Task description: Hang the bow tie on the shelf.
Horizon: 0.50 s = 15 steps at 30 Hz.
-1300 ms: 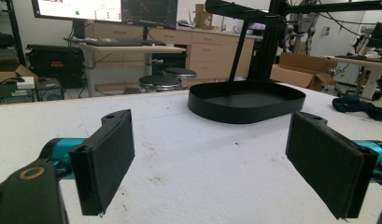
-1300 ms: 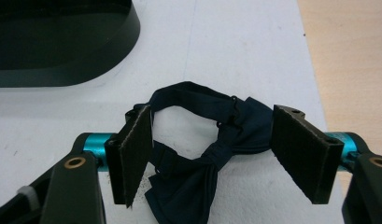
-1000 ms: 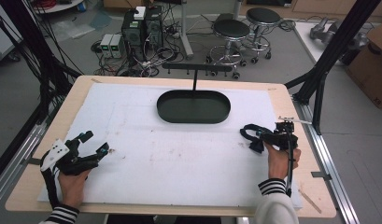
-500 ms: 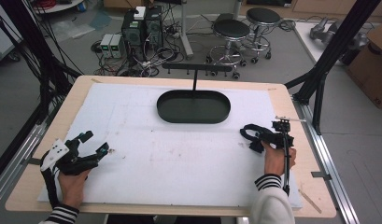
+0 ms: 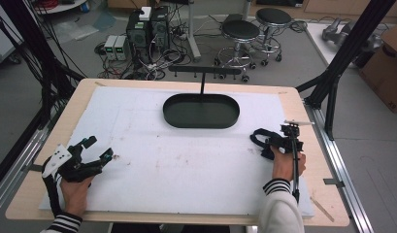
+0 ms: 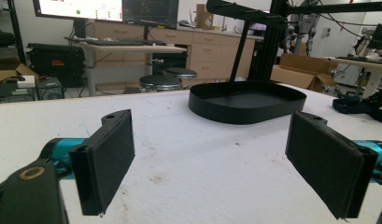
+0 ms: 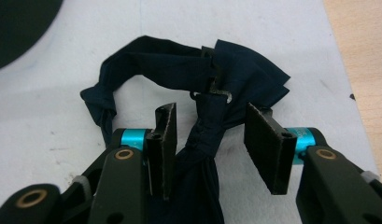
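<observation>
Table: light wooden table [image 5: 310,126] topped with a white foam sheet [image 5: 186,160]; bare wood borders the sheet on all sides, widest at the right.
Open room: the sheet is bare from the tray toward the person, between the two grippers; only faint brown scuffs mark it.
Tray: black oval shallow metal tray [image 5: 201,110] sits at the far middle of the sheet, a black T-shaped stand [image 5: 204,73] rising just behind it.
Left gripper: left gripper [image 5: 100,148], held in the left hand [image 5: 75,190], lies well to the near left of the tray. Jaws spread wide, nothing between them.
Left gripper view: looks low across the sheet; the tray's wall [image 6: 247,100] lies ahead, between the two pads [image 6: 107,158], well apart from them. The dark cloth shows as a small heap [image 6: 350,103] at the tray's right.
Right gripper: right gripper [image 5: 264,145], in the right hand [image 5: 285,164], is to the near right of the tray, close to the sheet's right edge.
Cloth: dark navy fabric bow tie with a looped strap and small metal clasp [image 7: 193,74] lies on the sheet, near right of the tray.
Right gripper view: the right gripper [image 7: 209,140] jaws are partly open and straddle the tie's narrow knot; the pads do not appear to press on it. The strap loops away past the left jaw, the bow fans beyond the right jaw.
High view: the tie [image 5: 258,138] is a small dark shape at the gripper tips; the clasp cannot be made out.
</observation>
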Motion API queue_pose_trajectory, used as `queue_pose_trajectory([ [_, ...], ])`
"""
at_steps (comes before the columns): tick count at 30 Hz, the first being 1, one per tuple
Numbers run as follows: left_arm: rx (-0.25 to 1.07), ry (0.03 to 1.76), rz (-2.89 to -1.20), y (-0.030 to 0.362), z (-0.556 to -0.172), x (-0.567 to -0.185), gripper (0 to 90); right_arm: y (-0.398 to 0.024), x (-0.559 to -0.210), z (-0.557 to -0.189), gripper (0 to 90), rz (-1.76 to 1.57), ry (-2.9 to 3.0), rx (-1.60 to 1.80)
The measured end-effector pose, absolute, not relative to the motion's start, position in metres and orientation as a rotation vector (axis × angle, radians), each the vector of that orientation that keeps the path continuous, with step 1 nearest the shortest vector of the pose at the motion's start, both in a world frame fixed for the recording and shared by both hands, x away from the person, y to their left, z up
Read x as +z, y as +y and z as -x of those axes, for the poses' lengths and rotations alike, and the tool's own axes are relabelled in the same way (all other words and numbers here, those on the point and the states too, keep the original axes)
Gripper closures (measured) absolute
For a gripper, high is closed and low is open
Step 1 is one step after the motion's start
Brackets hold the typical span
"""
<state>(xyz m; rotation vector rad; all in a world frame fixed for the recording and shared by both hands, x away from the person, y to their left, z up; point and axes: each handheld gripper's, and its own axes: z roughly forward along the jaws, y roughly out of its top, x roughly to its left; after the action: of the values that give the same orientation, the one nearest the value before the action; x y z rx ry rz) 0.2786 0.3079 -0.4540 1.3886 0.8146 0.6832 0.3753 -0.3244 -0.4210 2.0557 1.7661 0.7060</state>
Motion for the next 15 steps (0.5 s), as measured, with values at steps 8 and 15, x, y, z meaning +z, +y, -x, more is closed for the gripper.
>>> queue_pose_trajectory([
  [8, 0.682, 0.814, -1.386, 0.3078, -0.2787, -0.4541, 16.0, -0.3180, -0.4217, -0.3807, 71.1, -2.037, 1.817, 0.648],
  [15, 0.683, 0.815, -1.387, 0.3077, -0.2786, -0.4540, 16.0, -0.3148, -0.4208, -0.3803, 75.4, -2.014, 1.833, 0.626],
])
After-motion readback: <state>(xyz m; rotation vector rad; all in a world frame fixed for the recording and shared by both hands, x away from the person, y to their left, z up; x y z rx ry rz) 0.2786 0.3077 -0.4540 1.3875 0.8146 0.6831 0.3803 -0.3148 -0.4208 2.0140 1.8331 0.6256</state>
